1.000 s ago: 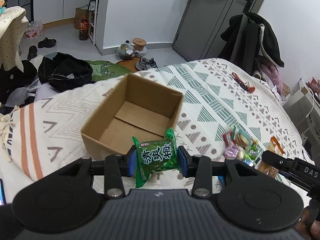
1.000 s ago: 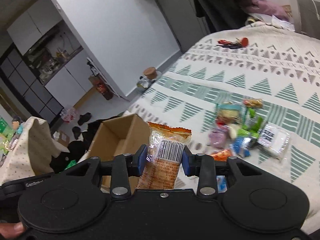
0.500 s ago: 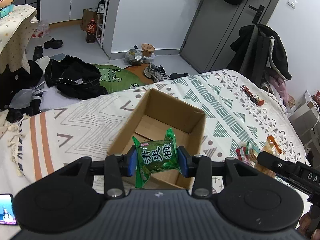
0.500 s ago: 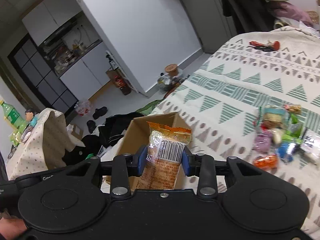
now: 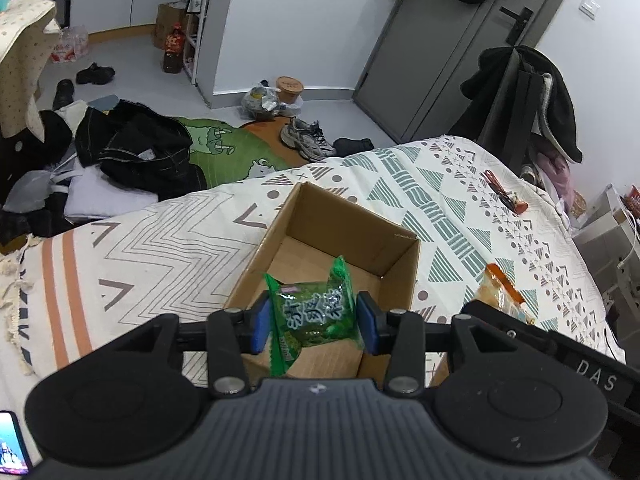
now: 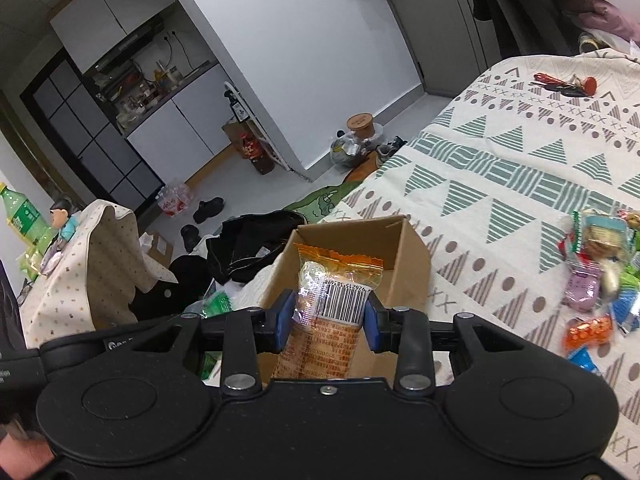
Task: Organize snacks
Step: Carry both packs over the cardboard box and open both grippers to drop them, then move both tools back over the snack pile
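Since a second earlier we had carried both packets over the cardboard box [image 5: 336, 240] on the bed [image 5: 160, 240]. The green packet [image 5: 312, 316] stood roughly upright, its long axis vertical; the orange packet [image 6: 332, 312] likewise, barcode facing us. Our left tongs [image 5: 312, 320] were closed narrowly on the green packet, our right tongs [image 6: 326, 320] on the orange one, side by side above the box. Loose snacks [image 6: 596, 272] lay toward the bed's right edge.

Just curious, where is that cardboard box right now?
The cardboard box sits open on the patterned bedspread, straight ahead in both wrist views, with the loose snack pile to its right.
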`<state>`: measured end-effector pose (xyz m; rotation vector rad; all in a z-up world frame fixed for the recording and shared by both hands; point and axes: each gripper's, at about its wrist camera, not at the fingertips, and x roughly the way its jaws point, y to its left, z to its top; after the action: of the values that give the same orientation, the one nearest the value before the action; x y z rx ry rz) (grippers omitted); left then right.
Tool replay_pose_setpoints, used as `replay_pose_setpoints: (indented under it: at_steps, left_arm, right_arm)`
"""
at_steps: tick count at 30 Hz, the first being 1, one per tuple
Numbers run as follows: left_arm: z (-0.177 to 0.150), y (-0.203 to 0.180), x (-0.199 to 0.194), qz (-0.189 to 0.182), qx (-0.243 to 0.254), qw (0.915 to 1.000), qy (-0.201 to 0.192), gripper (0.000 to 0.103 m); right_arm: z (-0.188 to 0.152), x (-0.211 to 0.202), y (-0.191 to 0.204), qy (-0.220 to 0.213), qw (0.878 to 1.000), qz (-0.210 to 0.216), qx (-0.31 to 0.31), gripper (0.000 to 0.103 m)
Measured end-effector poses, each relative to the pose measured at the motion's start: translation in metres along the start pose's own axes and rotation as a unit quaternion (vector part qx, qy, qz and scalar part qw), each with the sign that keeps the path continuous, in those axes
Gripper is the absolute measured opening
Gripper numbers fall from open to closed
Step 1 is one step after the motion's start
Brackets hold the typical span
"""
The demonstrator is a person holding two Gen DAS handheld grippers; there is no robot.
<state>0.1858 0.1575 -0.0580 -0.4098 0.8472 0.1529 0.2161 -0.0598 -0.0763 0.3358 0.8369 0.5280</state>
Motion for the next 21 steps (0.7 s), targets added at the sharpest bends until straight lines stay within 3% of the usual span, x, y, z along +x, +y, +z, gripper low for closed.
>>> replay_pose_setpoints:
  at_steps: [2, 5, 7, 8, 11, 13, 18, 21]
  left_arm:
    - [0.001, 0.001, 0.000, 0.016, -0.004, 0.9999, -0.002, 0.045]
    - [0.002, 0.005, -0.003, 0.010, -0.012, 0.9999, 0.003, 0.051]
    - [0.003, 0.007, -0.005, 0.015, -0.015, 0.9998, 0.000, 0.055]
    - [0.002, 0.008, -0.007, 0.020, -0.014, 0.9997, -0.002, 0.059]
    - [0.001, 0.007, -0.009, 0.030, -0.011, 0.9995, -0.004, 0.070]
    - [-0.002, 0.005, -0.009, 0.029, -0.010, 0.9995, -0.004, 0.072]
    - [-0.009, -0.011, -0.008, 0.016, -0.002, 0.9999, 0.005, 0.077]
    - [-0.014, -0.028, -0.011, 0.015, 0.018, 0.9997, -0.004, 0.082]
  right_arm:
    - [0.003, 0.005, 0.004, -0.002, 1.000, 0.002, -0.002, 0.035]
    - [0.007, 0.013, 0.008, -0.003, 1.000, 0.014, -0.004, 0.038]
    - [0.008, 0.017, 0.006, 0.001, 1.000, 0.028, -0.003, 0.050]
    - [0.008, 0.019, 0.006, 0.005, 1.000, 0.024, -0.002, 0.062]
    - [0.005, 0.013, 0.000, 0.004, 1.000, 0.013, -0.004, 0.071]
    - [0.003, 0.005, -0.008, 0.001, 1.000, 0.008, -0.001, 0.085]
    - [0.001, -0.018, -0.024, -0.009, 1.000, -0.024, -0.018, 0.100]
    - [0.001, -0.035, -0.035, -0.016, 0.999, -0.039, -0.029, 0.103]
